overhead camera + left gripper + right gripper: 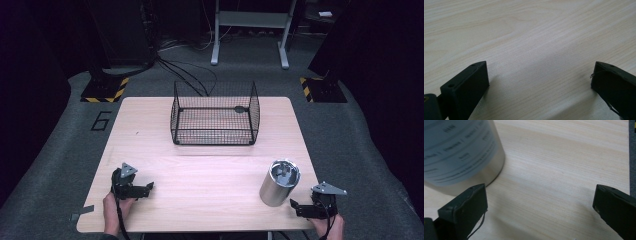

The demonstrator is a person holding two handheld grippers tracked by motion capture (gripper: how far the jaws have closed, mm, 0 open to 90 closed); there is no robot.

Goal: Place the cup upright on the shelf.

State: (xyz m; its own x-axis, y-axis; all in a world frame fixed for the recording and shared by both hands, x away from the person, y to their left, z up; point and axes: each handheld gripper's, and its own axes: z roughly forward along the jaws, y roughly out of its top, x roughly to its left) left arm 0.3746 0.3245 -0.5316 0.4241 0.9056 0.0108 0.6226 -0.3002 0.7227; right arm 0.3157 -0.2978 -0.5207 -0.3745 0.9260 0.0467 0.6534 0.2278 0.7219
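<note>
While our right gripper (299, 206) rests spread on the tabletop (210, 180), the steel canister (279, 183) stands just beside it; our left gripper (145, 189) lies spread, well apart.

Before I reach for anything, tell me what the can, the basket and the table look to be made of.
Can: apparently metal, with a silvery brushed sheen and a reflective rim; the right gripper view shows a pale printed label on its side. Basket: thin black wire mesh, probably coated steel, since the floor shows through it. Table: pale wood grain with a matte finish; solid wood or laminate can't be told.
</note>
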